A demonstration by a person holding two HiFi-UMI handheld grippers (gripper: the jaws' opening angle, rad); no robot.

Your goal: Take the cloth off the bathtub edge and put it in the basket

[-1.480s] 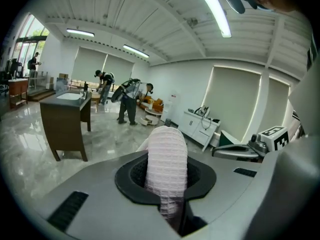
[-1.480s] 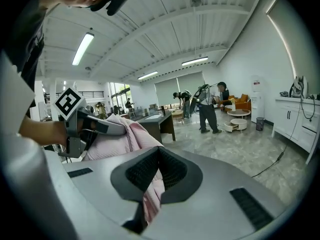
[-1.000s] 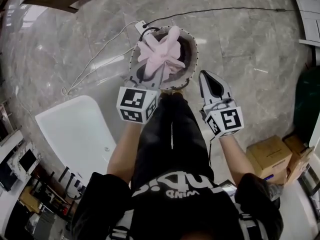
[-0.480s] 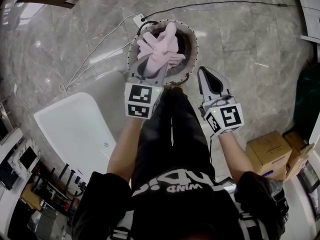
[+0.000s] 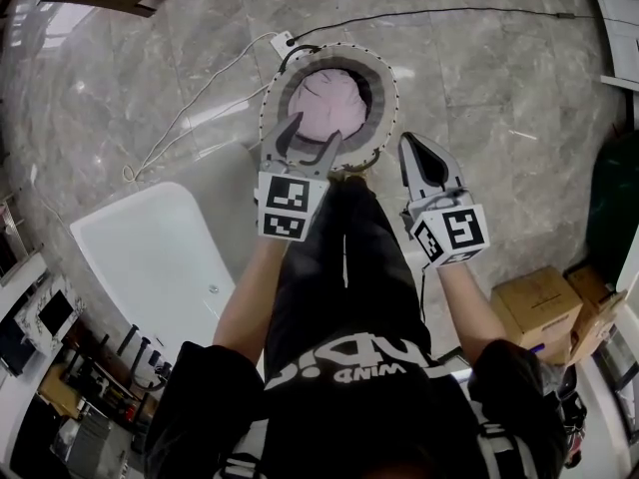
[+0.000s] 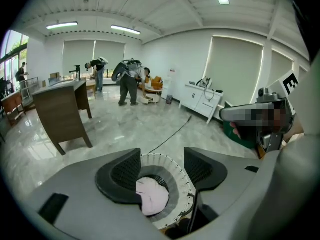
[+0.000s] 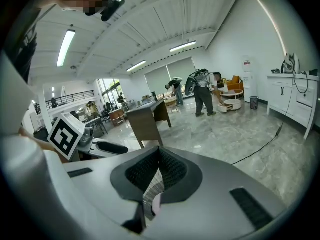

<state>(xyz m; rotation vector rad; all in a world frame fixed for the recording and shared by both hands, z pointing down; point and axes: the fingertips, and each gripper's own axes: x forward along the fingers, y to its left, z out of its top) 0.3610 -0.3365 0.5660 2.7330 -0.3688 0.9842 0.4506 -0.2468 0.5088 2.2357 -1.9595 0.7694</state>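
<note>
Head view, looking down: the round basket with a white-and-grey ribbed rim [image 5: 384, 88] stood on the grey marble floor [image 5: 499, 98]. The pale pink cloth [image 5: 329, 108] lay bundled inside it, below the rim. Left gripper [image 5: 312, 133] hung over the basket's near rim with its jaws spread wide. They had just been opening, and nothing was pinched between them. Left gripper view agreed: both dark pads [image 6: 125, 171] stood apart, the basket [image 6: 184, 184] showed in the gap beneath, and the cloth [image 6: 152, 196] sat in it clear of either pad. Right gripper [image 5: 411, 153] was held just beside the basket, on its right, jaws pressed together and empty. In the right gripper view the two pads [image 7: 172, 171] met with no object between them. White bathtub [image 5: 150, 257] sat left of the basket, nearer the person. Thin black cable [image 5: 449, 12] ran across the floor beyond the basket.
</note>
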